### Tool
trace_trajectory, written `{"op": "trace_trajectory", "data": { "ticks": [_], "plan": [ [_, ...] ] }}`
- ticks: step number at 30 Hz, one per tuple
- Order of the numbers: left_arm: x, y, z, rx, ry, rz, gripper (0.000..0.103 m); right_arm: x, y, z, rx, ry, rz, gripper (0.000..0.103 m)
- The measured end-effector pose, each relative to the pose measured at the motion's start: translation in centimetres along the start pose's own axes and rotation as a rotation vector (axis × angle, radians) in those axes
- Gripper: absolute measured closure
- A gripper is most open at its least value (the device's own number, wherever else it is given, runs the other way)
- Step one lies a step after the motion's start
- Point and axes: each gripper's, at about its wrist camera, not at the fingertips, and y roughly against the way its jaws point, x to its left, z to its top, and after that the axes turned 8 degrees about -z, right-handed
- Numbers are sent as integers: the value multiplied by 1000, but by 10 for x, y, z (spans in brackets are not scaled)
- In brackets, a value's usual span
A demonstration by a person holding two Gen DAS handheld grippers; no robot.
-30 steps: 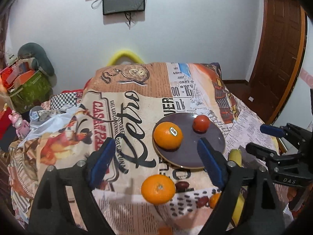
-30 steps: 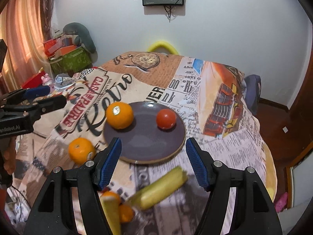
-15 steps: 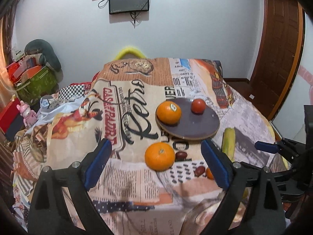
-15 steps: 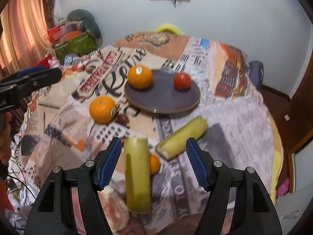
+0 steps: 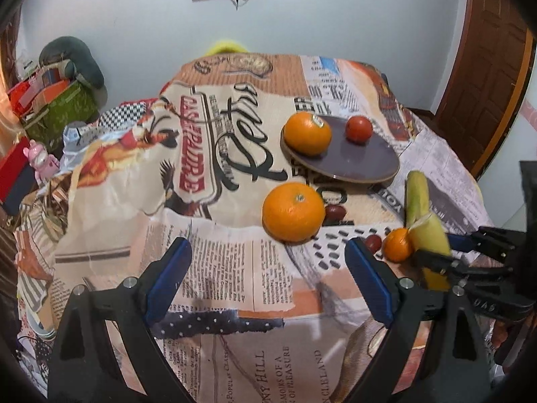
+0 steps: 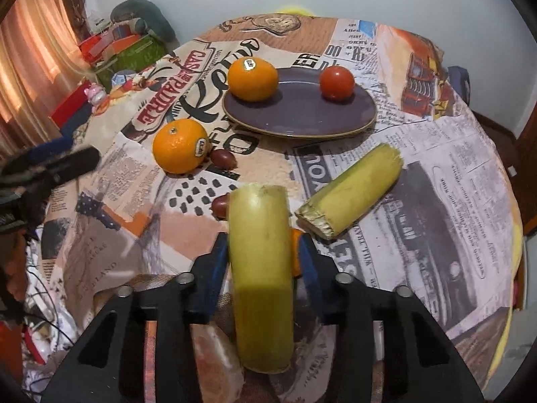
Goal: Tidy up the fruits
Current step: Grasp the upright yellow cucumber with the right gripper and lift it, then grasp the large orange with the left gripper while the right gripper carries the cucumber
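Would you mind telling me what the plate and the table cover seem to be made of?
Plate: probably glazed ceramic; glossy purple face with soft reflections and a thin tan rim. Table cover: likely printed fabric; matte, it wrinkles and drapes over the edge.

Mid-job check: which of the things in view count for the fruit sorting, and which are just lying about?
Job: purple plate holding an orange and tomato; loose orange; corn piece; corn piece in the right gripper.

Clutter: pink toy, green box.
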Motion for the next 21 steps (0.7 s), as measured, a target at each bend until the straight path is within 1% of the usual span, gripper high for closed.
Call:
{"op": "trace_trajectory", "data": {
  "ticks": [3, 7, 12, 15, 21],
  "plan": [
    [1, -14, -2, 33, -6, 2, 10, -2, 6, 0, -20, -6, -4, 70],
    [0, -30, 1, 52, -12, -6, 10, -12, 19, 1, -54, -24, -4, 70],
    [-2, -52, 9, 71, -16, -9, 10, -32, 38, 9, -118, -55, -29, 71],
    [-3, -68, 14, 88, -22, -3, 10, -45, 42, 16, -139, -68, -59, 71],
    [-2, -96, 23, 118, -13, -4, 10, -60, 43, 25, -161, -93, -73, 71]
  ]
}}
